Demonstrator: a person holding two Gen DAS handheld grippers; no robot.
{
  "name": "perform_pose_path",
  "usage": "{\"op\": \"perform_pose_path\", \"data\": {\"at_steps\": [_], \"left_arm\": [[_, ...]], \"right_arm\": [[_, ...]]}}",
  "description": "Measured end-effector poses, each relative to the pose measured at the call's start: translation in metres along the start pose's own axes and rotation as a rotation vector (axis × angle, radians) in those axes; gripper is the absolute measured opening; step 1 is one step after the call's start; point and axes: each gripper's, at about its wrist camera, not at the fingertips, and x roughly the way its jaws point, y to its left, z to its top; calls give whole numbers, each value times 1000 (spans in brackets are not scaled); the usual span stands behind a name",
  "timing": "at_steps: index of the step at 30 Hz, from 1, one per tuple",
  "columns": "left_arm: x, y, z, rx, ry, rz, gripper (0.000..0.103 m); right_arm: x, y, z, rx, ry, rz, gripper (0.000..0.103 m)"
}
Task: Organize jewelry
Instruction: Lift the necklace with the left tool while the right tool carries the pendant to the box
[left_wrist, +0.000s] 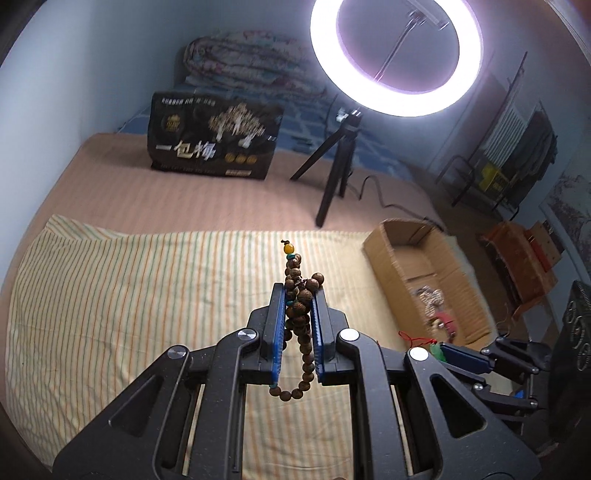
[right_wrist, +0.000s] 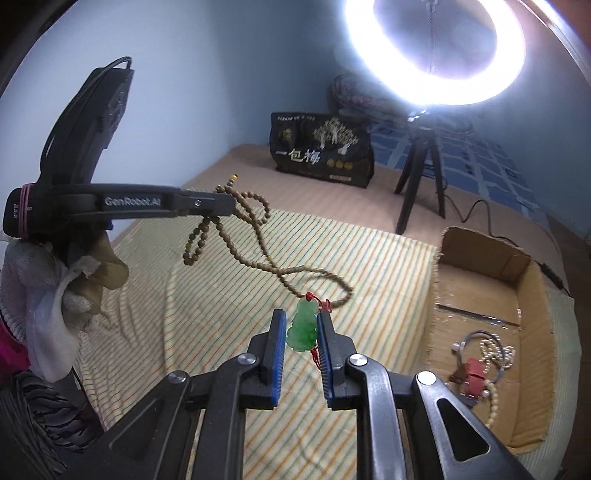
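My left gripper (left_wrist: 300, 295) is shut on a brown wooden bead necklace (left_wrist: 297, 306), bunched between the blue pads with a yellow bead on top. In the right wrist view the left gripper (right_wrist: 231, 203) holds the necklace (right_wrist: 255, 236) in the air, and its strand loops down to a green jade pendant (right_wrist: 303, 325). My right gripper (right_wrist: 301, 325) is shut on that pendant, above the striped cloth (right_wrist: 221, 302). The right gripper also shows in the left wrist view (left_wrist: 441, 349), low at the right, with the pendant at its tip.
An open cardboard box (right_wrist: 480, 258) stands on the right and holds several jewelry pieces (right_wrist: 480, 358); it also shows in the left wrist view (left_wrist: 417, 258). A ring light on a black tripod (left_wrist: 340, 162) and a black printed bag (left_wrist: 214, 136) stand behind.
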Motion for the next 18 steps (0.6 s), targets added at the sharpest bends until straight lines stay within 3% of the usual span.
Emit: {"op": "perform_pose_path", "data": {"at_steps": [8,18], "left_arm": [[-26,-35,12,21,-73,-61,11],[-30,-79,30,52,-109,-121,11]], "right_arm": [[-39,-29,-6,46,-40,-30,15],[-79,-81,-23,117,-55,-107,15]]}}
